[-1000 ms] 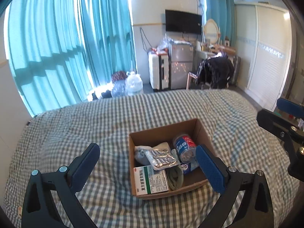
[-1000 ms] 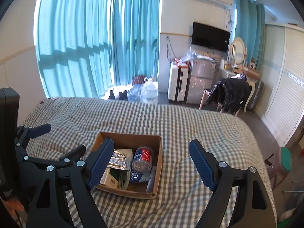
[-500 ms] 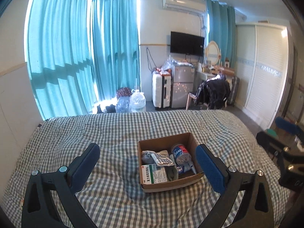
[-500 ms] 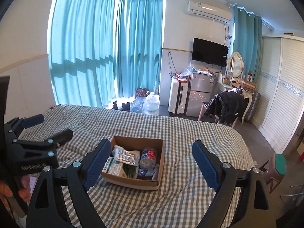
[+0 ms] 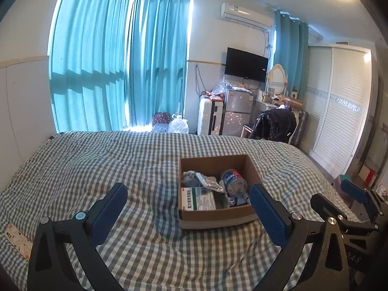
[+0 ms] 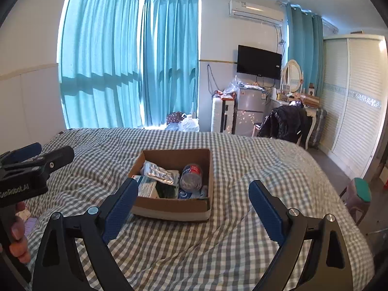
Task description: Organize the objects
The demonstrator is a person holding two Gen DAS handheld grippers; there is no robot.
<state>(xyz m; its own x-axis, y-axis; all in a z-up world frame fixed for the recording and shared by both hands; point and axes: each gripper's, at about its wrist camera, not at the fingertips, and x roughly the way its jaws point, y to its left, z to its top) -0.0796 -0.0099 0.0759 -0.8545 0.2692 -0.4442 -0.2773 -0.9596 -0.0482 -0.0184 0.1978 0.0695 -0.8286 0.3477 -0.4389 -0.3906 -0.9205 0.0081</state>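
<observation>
An open cardboard box (image 5: 218, 214) (image 6: 169, 207) sits on the checked bed. Inside lie a green-and-white medicine box (image 5: 197, 198) (image 6: 145, 186), a silver blister pack (image 5: 211, 184) (image 6: 160, 172), a blue-and-red can (image 5: 234, 180) (image 6: 192, 176) and a grey cloth (image 5: 190, 179). My left gripper (image 5: 188, 208) is open and empty, held back above the bed in front of the box. My right gripper (image 6: 192, 206) is open and empty, also held back from the box. Each gripper shows at the edge of the other's view.
The checked bedspread (image 5: 109, 169) covers the whole bed. A patterned phone-like item (image 5: 18, 240) lies at the bed's near left edge. Beyond the bed stand teal curtains (image 5: 121, 72), a white suitcase (image 5: 209, 118), a small fridge (image 5: 236, 111), a chair with a dark coat (image 5: 274, 123) and a wardrobe (image 5: 339, 126).
Both grippers have pulled back and up from the box, so it looks smaller and farther. More of the room and ceiling is in view. Both stay open.
</observation>
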